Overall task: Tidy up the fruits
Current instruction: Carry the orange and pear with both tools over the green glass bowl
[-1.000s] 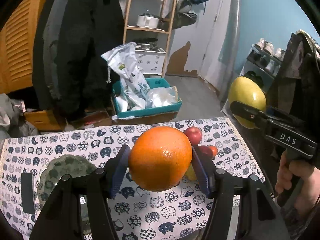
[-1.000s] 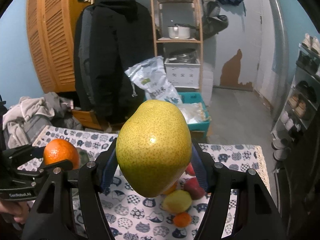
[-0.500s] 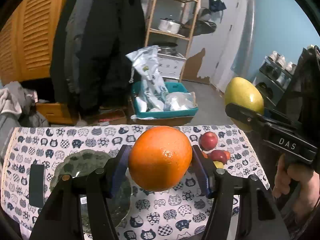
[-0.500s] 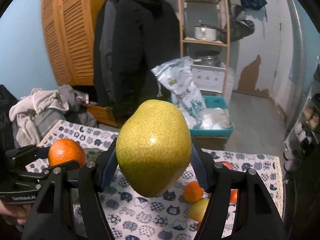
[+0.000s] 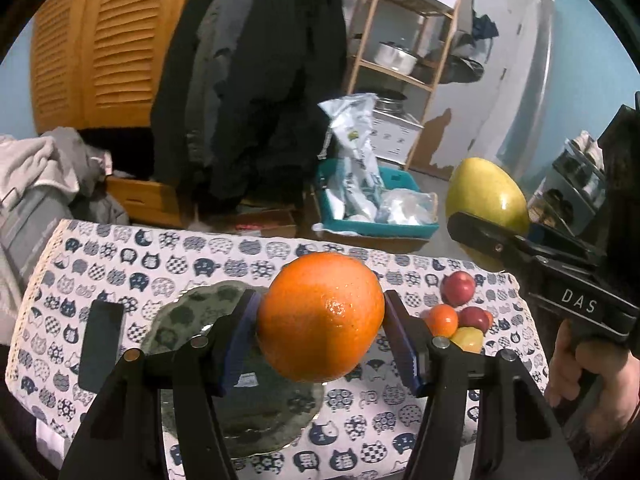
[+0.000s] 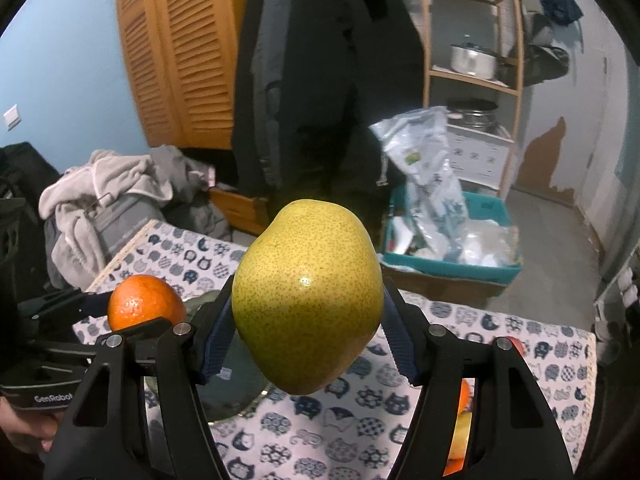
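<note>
Tongs in both our hands are clamped on fruit: the left tongs [image 5: 320,316] grip the orange [image 5: 320,316], the right tongs [image 6: 306,296] the pear [image 6: 306,296]. Over the last second we have swung both leftward, so the glass plate [image 5: 180,320] now sits under them and the loose fruit pile [image 5: 460,316] lies off right; we judge unloading comes next.

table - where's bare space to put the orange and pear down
The glass plate is bare. So is the cloth along the far edge, and the near strip between the plate and the fruit pile. It is crowded at the pile on the right, and a dark phone lies left of the plate.
</note>
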`<state>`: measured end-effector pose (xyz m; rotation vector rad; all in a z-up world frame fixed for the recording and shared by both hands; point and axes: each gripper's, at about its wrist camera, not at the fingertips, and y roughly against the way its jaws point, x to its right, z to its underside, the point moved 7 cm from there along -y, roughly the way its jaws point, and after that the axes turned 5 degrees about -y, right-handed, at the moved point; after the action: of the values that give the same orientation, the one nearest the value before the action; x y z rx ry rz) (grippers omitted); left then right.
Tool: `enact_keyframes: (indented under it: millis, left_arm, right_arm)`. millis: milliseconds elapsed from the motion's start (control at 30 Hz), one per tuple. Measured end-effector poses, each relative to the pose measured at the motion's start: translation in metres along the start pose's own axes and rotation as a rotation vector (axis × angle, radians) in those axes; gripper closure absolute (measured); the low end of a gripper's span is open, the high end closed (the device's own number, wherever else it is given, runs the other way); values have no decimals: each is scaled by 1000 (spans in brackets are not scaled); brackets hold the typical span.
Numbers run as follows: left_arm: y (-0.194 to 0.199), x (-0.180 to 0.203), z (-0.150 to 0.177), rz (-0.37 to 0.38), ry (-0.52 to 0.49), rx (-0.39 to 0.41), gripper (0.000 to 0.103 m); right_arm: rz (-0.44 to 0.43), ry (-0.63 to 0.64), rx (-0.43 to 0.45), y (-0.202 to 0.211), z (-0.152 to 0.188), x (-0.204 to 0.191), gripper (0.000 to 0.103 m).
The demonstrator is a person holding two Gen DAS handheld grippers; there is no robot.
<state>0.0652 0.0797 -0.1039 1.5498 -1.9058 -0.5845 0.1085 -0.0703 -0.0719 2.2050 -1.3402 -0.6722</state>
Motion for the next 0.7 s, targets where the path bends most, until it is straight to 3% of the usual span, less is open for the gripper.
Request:
enact_keyframes:
  millis: [400, 700]
  left_arm:
    - [7, -49, 9, -60, 66, -2, 40]
    - [-5, -81, 27, -101, 110, -48, 40]
  right_arm:
    - [-82, 62, -37, -32, -7, -64, 37]
    - [-111, 94, -95, -60, 3, -93, 37]
